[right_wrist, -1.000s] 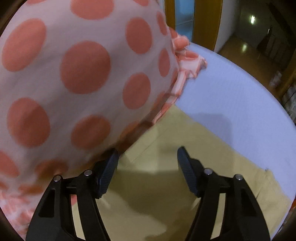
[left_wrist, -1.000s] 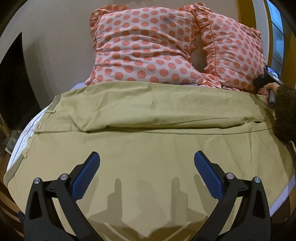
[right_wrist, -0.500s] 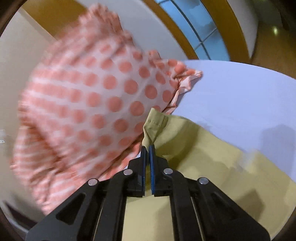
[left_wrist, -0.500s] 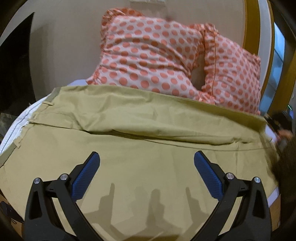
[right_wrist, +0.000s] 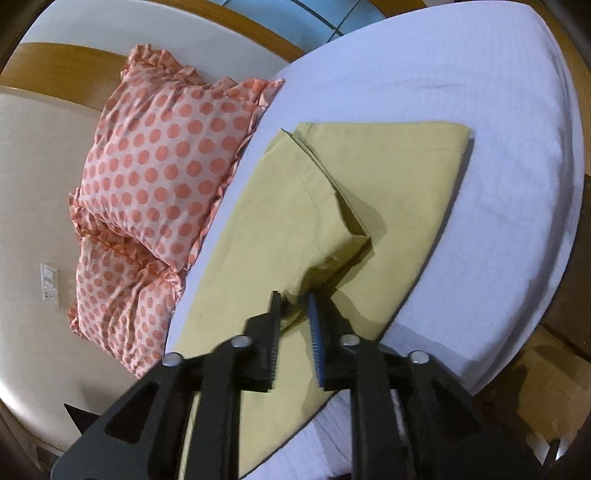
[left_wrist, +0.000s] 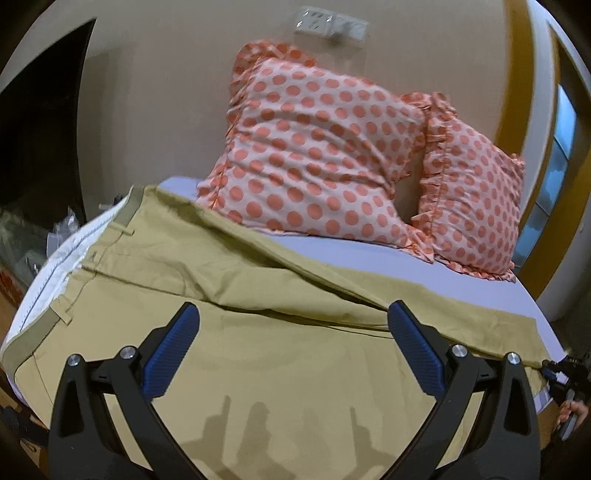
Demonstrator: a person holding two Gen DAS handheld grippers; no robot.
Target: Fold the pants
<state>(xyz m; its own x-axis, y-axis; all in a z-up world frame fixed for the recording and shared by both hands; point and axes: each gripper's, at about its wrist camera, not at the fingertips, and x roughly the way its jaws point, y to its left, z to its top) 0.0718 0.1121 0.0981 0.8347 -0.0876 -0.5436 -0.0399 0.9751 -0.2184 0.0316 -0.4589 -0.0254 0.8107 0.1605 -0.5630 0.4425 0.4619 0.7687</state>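
Observation:
Khaki pants lie spread on the bed, waistband at the left with its white lining showing. My left gripper is open and hovers empty above the pants' near leg. In the right wrist view the pants have their far leg pulled over the near one. My right gripper has its jaws a little apart with a fold of khaki cloth between them, lifted above the leg. It also shows at the right edge of the left wrist view.
Two pink pillows with orange dots lean on the beige wall at the head of the bed. The lilac sheet lies bare beyond the pants. The bed edge drops to a wooden floor. Wall sockets sit above the pillows.
My right gripper shut on the far leg's hem by the pillows, drew it back over the near leg, and its jaws now stand slightly apart. The left gripper stayed open and tilted up.

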